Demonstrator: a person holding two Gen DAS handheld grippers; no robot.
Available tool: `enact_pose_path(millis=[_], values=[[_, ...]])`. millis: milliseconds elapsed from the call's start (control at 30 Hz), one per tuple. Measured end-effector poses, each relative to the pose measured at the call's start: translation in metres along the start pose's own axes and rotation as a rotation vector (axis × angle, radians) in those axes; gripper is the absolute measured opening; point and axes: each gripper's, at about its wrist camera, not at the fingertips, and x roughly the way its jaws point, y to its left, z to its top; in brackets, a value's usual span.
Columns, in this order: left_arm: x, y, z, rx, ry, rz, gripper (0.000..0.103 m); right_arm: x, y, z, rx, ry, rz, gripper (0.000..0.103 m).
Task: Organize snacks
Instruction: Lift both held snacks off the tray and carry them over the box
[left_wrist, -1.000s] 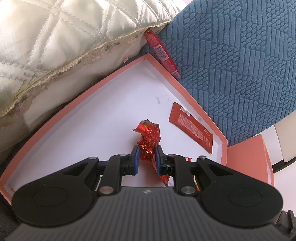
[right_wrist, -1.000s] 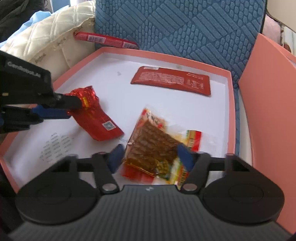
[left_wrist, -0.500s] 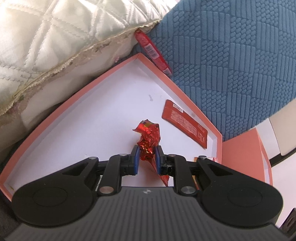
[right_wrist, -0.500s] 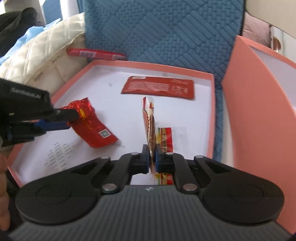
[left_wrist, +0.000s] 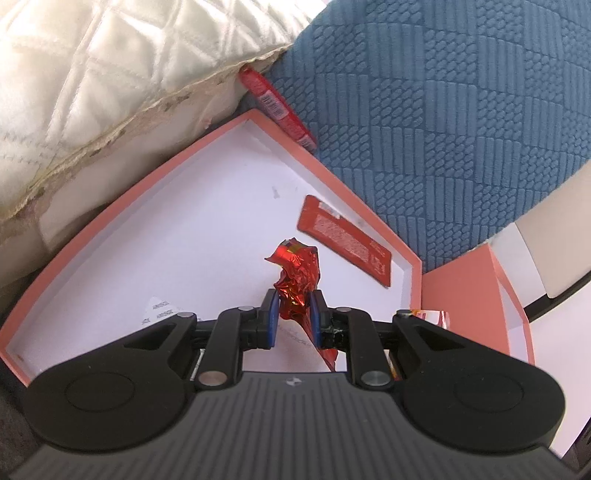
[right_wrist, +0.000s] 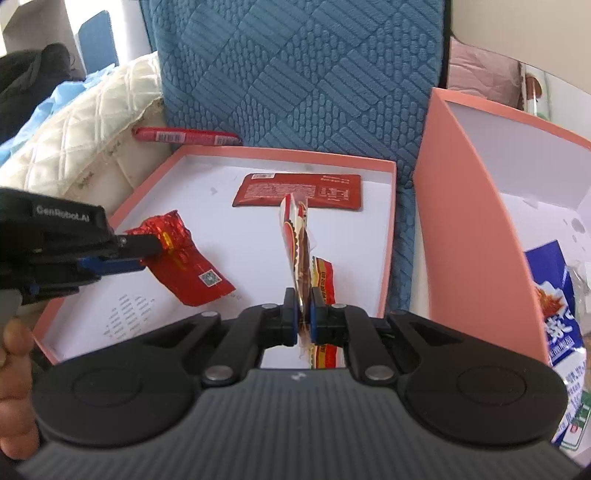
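Your left gripper (left_wrist: 291, 314) is clamped on a crinkled red foil packet (left_wrist: 297, 275), holding it over the white floor of the shallow pink box (right_wrist: 280, 153). Your right gripper (right_wrist: 303, 314) is pinched on a clear snack pouch (right_wrist: 297, 243), edge-up above the same box. A flat red sachet (right_wrist: 299, 191) lies near the far wall, and a red stick snack (right_wrist: 186, 136) lies outside, behind the box's back rim.
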Motion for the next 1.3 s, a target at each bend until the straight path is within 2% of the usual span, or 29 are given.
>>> enact_pose_path(millis=[300,833,1300], values=[[-0.024,-0.038,0.007,0.095,-0.044,-0.023,0.02,-0.021,-0.011,0.019,0.023,-0.041,0.014,0.009],[-0.088,-0.101,0.034,0.216,-0.112,-0.079,0.02,-0.092,-0.029,0.075,0.058,-0.159,0.064,0.009],[-0.128,-0.162,0.044,0.318,-0.167,-0.129,0.021,-0.148,-0.05,0.112,0.05,-0.267,0.055,0.009]])
